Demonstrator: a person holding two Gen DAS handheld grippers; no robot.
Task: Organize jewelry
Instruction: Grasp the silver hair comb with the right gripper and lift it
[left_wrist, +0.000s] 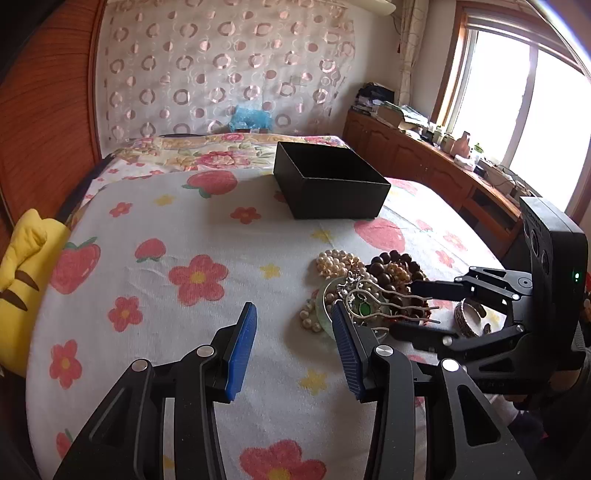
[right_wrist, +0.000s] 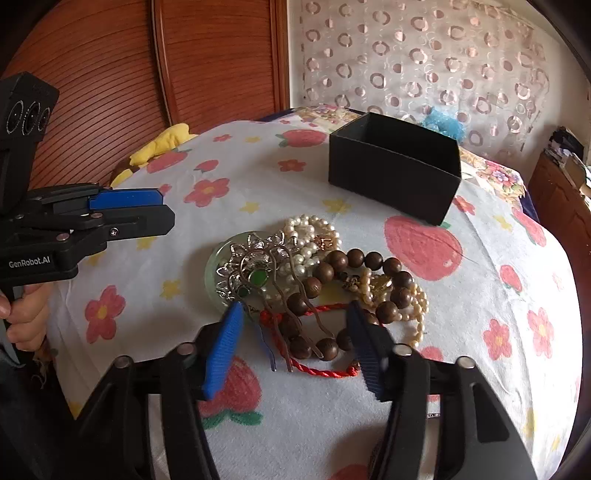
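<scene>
Blue-padded right claw (right_wrist: 293, 347) hangs open over the near edge of the jewelry pile (right_wrist: 314, 280), holding nothing; we see the metal hairpin (right_wrist: 280, 295) prongs and red cord (right_wrist: 314, 369) between its fingers, brown wooden beads (right_wrist: 354, 269) just ahead, pearls (right_wrist: 314, 229) and a glass dish (right_wrist: 221, 266) beyond. Left claw (left_wrist: 291, 350) is also open and empty, the pile just off its right finger.

Risks, as we judge them: everything is tangled, so closing on the hairpin may drag the cord or beads along; thin prongs could slip off the pads; pulling may tip the dish. The two claws sit near each other and could collide.

Black box (right_wrist: 395, 166) stands open farther ahead, well apart from the pile. All rests on a bed (right_wrist: 498, 332) with a strawberry-and-flower sheet, soft and uneven. Around it: yellow plush (left_wrist: 22, 266), wooden headboard, curtain, cabinets under a bright window.
</scene>
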